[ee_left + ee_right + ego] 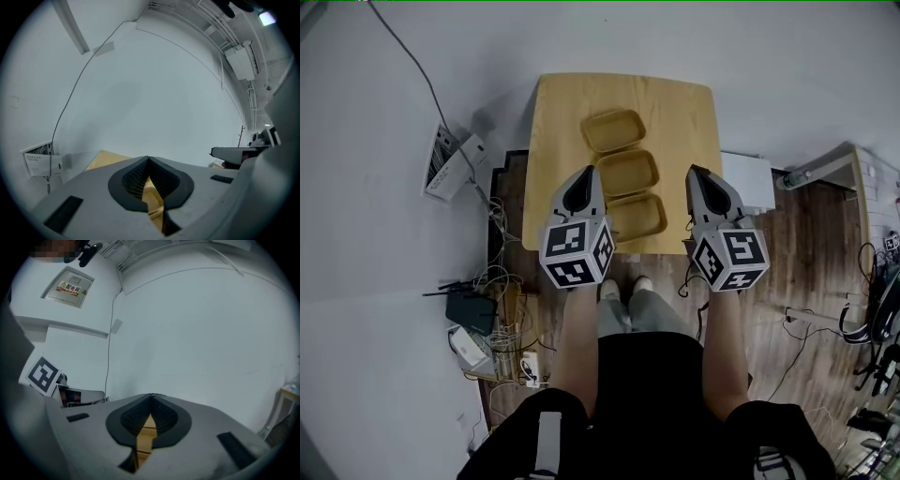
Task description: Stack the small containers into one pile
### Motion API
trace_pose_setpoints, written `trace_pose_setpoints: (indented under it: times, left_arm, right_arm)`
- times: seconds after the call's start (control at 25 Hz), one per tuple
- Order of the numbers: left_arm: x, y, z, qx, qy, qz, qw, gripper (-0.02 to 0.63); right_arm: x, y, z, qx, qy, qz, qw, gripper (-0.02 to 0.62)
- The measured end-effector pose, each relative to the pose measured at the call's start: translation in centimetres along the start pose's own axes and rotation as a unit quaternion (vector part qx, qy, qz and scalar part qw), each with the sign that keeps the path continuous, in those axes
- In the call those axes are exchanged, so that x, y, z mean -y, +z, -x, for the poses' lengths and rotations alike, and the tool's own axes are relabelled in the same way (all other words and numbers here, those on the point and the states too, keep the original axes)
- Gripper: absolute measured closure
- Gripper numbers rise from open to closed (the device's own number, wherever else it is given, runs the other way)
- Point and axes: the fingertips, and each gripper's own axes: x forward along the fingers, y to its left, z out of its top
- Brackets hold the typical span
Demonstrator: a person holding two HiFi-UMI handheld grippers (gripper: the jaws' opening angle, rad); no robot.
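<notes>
Three shallow tan containers lie in a row on the small wooden table (675, 112): the far one (614, 129), the middle one (626, 172) and the near one (636, 217), each apart, none stacked. My left gripper (592, 171) hovers just left of the middle container, shut and empty. My right gripper (692, 171) hangs to the right of the row, also shut with nothing in it. In the left gripper view the left gripper (149, 158) has its tips touching, with tan container (152, 197) showing below them. In the right gripper view the right gripper (151, 395) has its tips together in the same way.
Cables, a black router (471, 309) and white boxes (450, 164) clutter the floor left of the table. A white unit (748, 183) stands against the table's right side. The person's legs (628, 305) are at the table's near edge. A white wall lies ahead.
</notes>
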Motion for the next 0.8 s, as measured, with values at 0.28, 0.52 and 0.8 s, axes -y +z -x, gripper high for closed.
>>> trace_pose_setpoints:
  times: [0.28,0.52,0.8]
  left_arm:
    - [2.1,-1.2,-2.0,-0.018,-0.011,0.002,0.9998,0.601]
    - [1.8,-3.0,-2.6,-0.039,0.008,0.004,0.9992,0.6]
    - [1.3,-5.1,-2.5,-0.06,0.027,0.002,0.9978,0.6]
  right_arm:
    - [2.7,-0.8,-0.1,-0.011,-0.008,-0.015,1.0,0.591]
    - [3.3,-2.4,-1.1,-0.022,0.005,-0.029,0.999,0.591]
    - [3.0,-4.8,-2.3,-0.046,0.025,-0.044,0.998,0.591]
